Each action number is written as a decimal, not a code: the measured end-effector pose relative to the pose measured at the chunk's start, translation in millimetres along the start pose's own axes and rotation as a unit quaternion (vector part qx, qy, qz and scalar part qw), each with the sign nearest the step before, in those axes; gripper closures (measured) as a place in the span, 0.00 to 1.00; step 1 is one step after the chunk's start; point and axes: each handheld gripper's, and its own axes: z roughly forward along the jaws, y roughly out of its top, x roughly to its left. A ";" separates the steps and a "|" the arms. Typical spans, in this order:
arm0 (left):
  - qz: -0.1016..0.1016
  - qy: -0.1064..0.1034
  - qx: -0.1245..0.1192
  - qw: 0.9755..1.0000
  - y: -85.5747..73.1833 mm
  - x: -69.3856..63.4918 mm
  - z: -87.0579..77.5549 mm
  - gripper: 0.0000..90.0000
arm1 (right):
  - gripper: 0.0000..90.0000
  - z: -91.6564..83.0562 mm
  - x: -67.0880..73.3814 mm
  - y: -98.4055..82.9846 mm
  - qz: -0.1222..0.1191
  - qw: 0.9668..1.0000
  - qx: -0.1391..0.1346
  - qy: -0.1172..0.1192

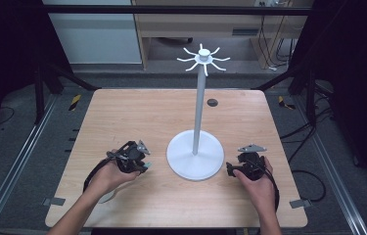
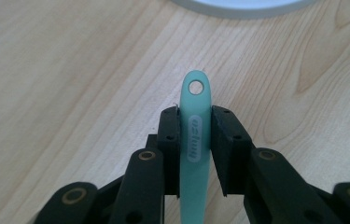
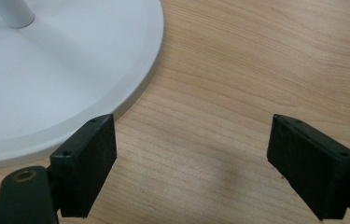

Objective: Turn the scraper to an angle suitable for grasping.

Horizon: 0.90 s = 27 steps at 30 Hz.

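A: Where is the mint-green handle?
B: In the left gripper view it stands in the lower middle of the frame, clamped between the two black pads of the left gripper. Its rounded end with a small round hole pokes up past the pad tips, and a pale oval label with lettering runs along the part between them. What tool it belongs to is hidden below the frame edge.

A: So the jaws are narrow?
B: Yes, drawn in tight against both sides of the handle.

A: And the hand?
B: In the high view the left hand comes in from the lower left, forearm slanting up to the right, with the left gripper aimed right toward the white round base of the stand.

A: The other side?
B: The right gripper has its jaws spread wide with bare wooden table between them; the base edge lies just beside one pad, at the upper left of that view. In the high view the right hand sits lower right, wrapped around its gripper, which points left toward the base.

A: The stand?
B: A slim white pole rises from the base to a ring of curved hooks at top centre.
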 end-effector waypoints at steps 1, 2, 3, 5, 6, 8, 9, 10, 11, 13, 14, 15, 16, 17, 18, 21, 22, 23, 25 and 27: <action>0.000 0.004 -0.007 1.000 -0.8 0.7 -5.9 0.82 | 0.18 0.1 -0.2 0.0 0.000 1.000 0.000 -0.001; -0.001 0.006 -0.016 1.000 -1.7 1.3 -11.9 0.82 | 0.18 0.2 -0.4 -0.1 0.000 1.000 0.000 -0.001; -0.001 0.008 -0.025 1.000 -2.6 1.9 -18.0 0.82 | 0.18 0.1 -0.4 -0.1 0.001 1.000 0.000 -0.001; -0.005 0.013 -0.047 0.999 -4.6 1.8 -29.1 0.82 | 0.18 -0.2 -0.3 -0.4 0.001 1.000 0.001 -0.003; -0.008 0.014 -0.055 0.998 -5.2 1.2 -32.6 0.82 | 0.18 -0.3 -0.3 -0.6 0.001 1.000 0.001 -0.003; -0.007 0.019 -0.066 0.998 -6.9 0.4 -42.3 0.82 | 0.18 -0.1 -0.4 -0.5 0.001 1.000 0.001 -0.003; -0.006 0.019 -0.069 0.997 -7.7 0.3 -45.5 0.82 | 0.18 -0.2 -0.3 -0.5 0.002 1.000 0.002 -0.001; -0.005 0.023 -0.073 0.997 -8.5 0.0 -48.5 0.82 | 0.18 -0.3 -0.6 -0.5 0.001 1.000 0.002 -0.002; -0.006 0.023 -0.078 0.997 -9.3 -0.3 -51.3 0.82 | 0.18 -0.5 -0.5 -0.6 0.002 1.000 0.002 -0.002; -0.009 0.027 -0.090 0.995 -10.4 -1.5 -57.7 0.82 | 0.18 -0.8 -0.6 -0.6 0.001 1.000 0.001 -0.002; -0.008 0.026 -0.094 0.995 -10.7 -1.5 -59.8 0.82 | 0.18 -0.8 -0.6 -0.5 0.002 1.000 0.002 -0.002; -0.009 0.028 -0.099 0.995 -10.8 -1.7 -62.4 0.82 | 0.18 -0.7 -0.7 -0.5 0.002 1.000 0.002 -0.002; -0.010 0.028 -0.104 0.994 -11.0 -1.4 -64.9 0.82 | 0.18 -0.5 -0.7 -0.5 0.002 1.000 0.002 -0.002; -0.010 0.030 -0.110 0.993 -11.2 -0.8 -67.2 0.82 | 0.18 -0.6 -0.7 -0.5 0.002 1.000 0.002 -0.002; -0.011 0.033 -0.116 0.993 -11.5 0.0 -70.0 0.82 | 0.18 -0.6 -0.8 -0.4 0.002 1.000 0.002 -0.002; -0.014 0.035 -0.133 0.990 -13.0 2.8 -78.1 0.82 | 0.18 -0.8 -1.2 -0.6 0.004 1.000 0.000 -0.002; -0.015 0.035 -0.140 0.989 -13.6 3.1 -81.3 0.82 | 0.18 -0.7 -1.4 -0.6 0.003 1.000 0.000 -0.003; -0.019 0.035 -0.149 0.988 -14.1 3.3 -84.4 0.82 | 0.18 -0.8 -1.5 -0.6 0.004 1.000 0.001 -0.003; -0.022 0.039 -0.165 0.985 -14.5 3.3 -90.7 0.82 | 0.18 -0.7 -1.3 -0.4 0.004 1.000 -0.001 -0.003; -0.027 0.042 -0.181 0.982 -14.3 3.5 -96.6 0.82 | 0.18 -1.0 -1.1 -0.2 0.004 1.000 -0.001 -0.003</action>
